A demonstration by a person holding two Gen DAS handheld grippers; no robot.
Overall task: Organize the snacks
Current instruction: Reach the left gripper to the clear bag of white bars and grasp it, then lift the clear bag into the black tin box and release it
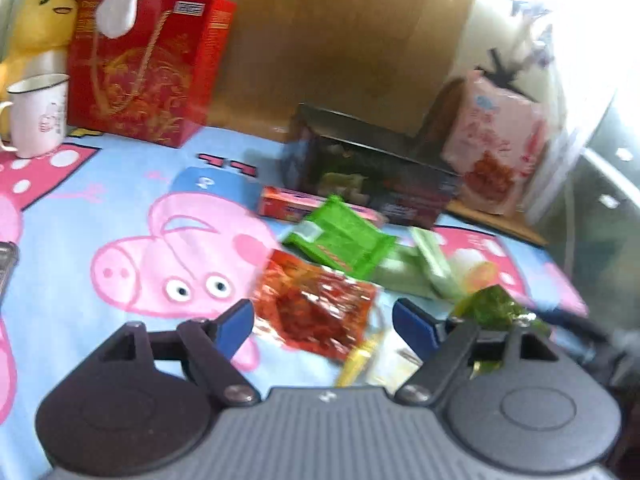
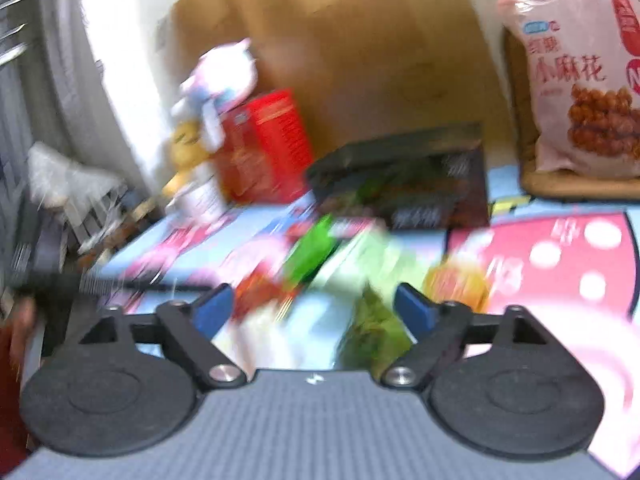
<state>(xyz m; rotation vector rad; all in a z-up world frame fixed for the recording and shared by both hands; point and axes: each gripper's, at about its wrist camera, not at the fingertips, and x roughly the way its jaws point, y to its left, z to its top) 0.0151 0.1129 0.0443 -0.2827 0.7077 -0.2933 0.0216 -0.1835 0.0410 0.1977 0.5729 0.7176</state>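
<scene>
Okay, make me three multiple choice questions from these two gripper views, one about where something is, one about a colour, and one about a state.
1. Where does the white mug stand?
A. beside the red gift box
B. inside the dark box
C. on the pink snack bag

2. What colour is the packet lying just in front of the dark open box?
A. blue
B. bright green
C. black

3. How is the left gripper?
A. shut on a mug
B. out of view
C. open, holding nothing

Answers: 1 A, the mug sits left of the gift box. 2 B, its wrapper is bright green. 3 C, its blue pads stand apart above the red packet.
</scene>
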